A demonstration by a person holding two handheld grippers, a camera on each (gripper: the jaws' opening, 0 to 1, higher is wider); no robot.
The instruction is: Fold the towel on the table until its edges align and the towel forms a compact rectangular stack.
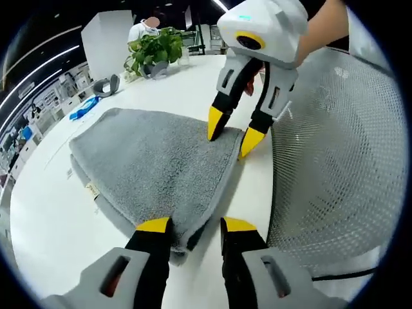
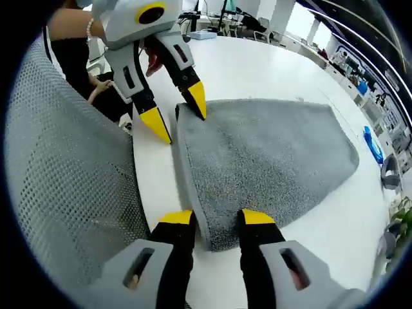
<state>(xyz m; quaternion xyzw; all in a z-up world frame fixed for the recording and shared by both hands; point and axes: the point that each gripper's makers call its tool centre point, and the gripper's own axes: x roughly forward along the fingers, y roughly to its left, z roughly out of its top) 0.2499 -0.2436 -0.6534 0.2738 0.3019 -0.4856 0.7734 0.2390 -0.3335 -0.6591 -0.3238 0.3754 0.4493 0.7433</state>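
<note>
A grey towel (image 1: 154,167) lies folded on the white table (image 1: 51,212), its layered edge facing the table's near side. My left gripper (image 1: 196,226) is open, its yellow tips straddling one near corner of the towel. At the other near corner my right gripper (image 1: 233,132) also stands open, one tip on the towel and one on the table beside it. In the right gripper view the towel (image 2: 264,154) spreads away from my right gripper (image 2: 217,219), with its corner between the jaws. Farther along the same edge my left gripper (image 2: 177,112) straddles the far corner.
A grey mesh chair back (image 1: 335,161) (image 2: 64,180) stands close along the table edge by both grippers. A potted plant (image 1: 154,48), a grey object (image 1: 106,85) and a blue item (image 1: 84,108) sit at the table's far end. A hand (image 2: 96,90) shows behind the chair.
</note>
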